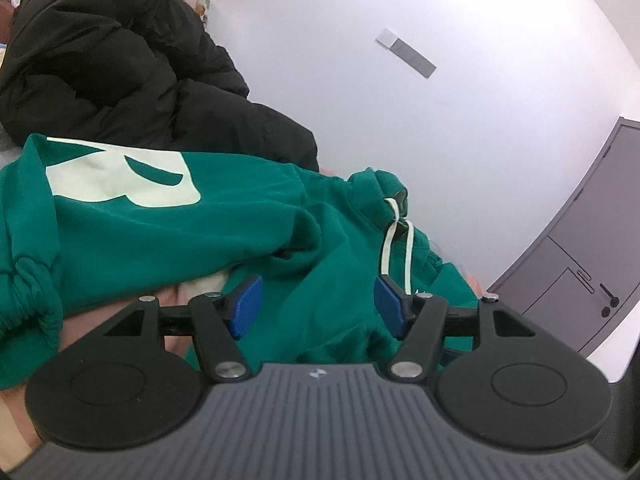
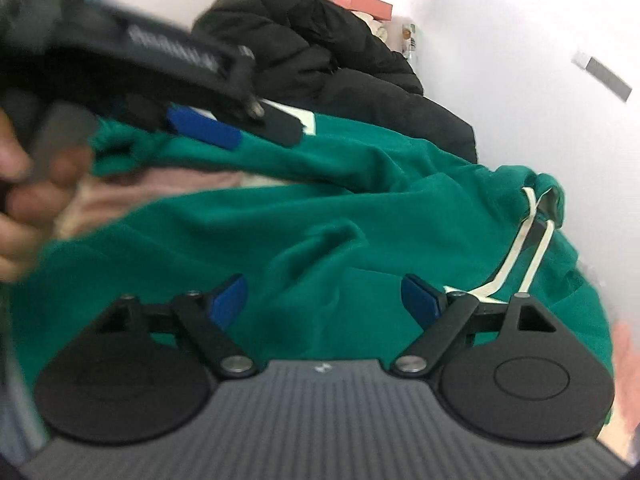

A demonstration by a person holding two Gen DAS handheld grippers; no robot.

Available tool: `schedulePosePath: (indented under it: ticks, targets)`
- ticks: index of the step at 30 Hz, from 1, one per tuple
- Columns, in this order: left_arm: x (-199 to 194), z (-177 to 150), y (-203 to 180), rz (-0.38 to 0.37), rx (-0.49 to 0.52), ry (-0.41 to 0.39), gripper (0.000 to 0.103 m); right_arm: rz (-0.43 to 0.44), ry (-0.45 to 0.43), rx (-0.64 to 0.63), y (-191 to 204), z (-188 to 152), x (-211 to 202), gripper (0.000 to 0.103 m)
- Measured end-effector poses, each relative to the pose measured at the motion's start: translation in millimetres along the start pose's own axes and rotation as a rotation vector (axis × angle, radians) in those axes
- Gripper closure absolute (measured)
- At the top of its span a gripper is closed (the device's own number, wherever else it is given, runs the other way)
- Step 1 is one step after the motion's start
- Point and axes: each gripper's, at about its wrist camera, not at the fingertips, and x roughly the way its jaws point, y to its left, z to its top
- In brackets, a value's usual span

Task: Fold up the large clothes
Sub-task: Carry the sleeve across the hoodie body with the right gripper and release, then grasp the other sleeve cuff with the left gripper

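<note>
A green hoodie [image 1: 200, 232] with a large cream letter print [image 1: 120, 176] lies crumpled on a pinkish sheet [image 1: 92, 320]. Its cream drawstring [image 1: 390, 240] hangs from the hood at the right. My left gripper [image 1: 318, 304] stands open low over the hoodie's chest, its blue pads apart with loose cloth below them. In the right wrist view, my right gripper [image 2: 324, 302] is open wide just above the hoodie [image 2: 360, 208], near the drawstring [image 2: 528, 248]. Also there, blurred at upper left over the hoodie's far edge, is a blue pad [image 2: 204, 128] of the left gripper, held by a person's hand [image 2: 24, 208].
A black puffer jacket [image 1: 120, 60] is heaped behind the hoodie, against a white wall [image 1: 400, 120]. A grey door [image 1: 580, 260] stands at the right. A pink box [image 2: 364, 4] and hanging clothes sit behind the jacket [image 2: 320, 48].
</note>
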Motion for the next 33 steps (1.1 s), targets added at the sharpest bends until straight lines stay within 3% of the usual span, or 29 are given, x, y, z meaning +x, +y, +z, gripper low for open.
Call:
schedulePosePath:
  ticks: [3,7,9,13,18,25,28,29,33]
  targets:
    - [-5.4,-1.5,-6.3,0.003,-0.001,-0.003,0.036,0.02,-0.029,0.05,-1.0,-1.6,-25.2,0.018]
    - [-13.2,-2.7,-15.9,0.015,-0.037,0.026,0.036,-0.037,-0.025,0.128,-11.2,-2.6,-40.7,0.018]
    - [-15.6,-3.1,-23.4,0.041,-0.018,0.04,0.036,-0.073,-0.03,0.202,-23.9,-4.6,-49.3,0.018]
    - [-13.5,-11.2,-36.5,0.026,0.045,0.067,0.036,-0.134,-0.109,0.409,-57.3,-22.0,-58.6,0.018]
    - [-10.1,-26.4,-53.6,0.019,0.134,0.088,0.036,-0.172,-0.161,0.638,-90.8,-49.6,-59.0,0.018]
    - [-0.7,-41.4,-65.0,0.034,0.218,0.109,0.037,-0.215,-0.127,0.779,-115.4,-87.9,-38.3,0.018]
    - [5.8,-41.5,-62.4,0.042,0.221,0.117,0.04,-0.19,-0.121,0.817,-121.7,-96.9,-28.7,0.019]
    - [8.1,-40.1,-60.7,0.047,0.221,0.12,0.041,-0.188,-0.119,0.811,-121.0,-97.8,-26.0,0.02]
    - [17.2,-40.9,-56.0,0.102,0.233,0.132,0.054,-0.188,-0.101,0.769,-117.0,-98.4,-14.5,0.044]
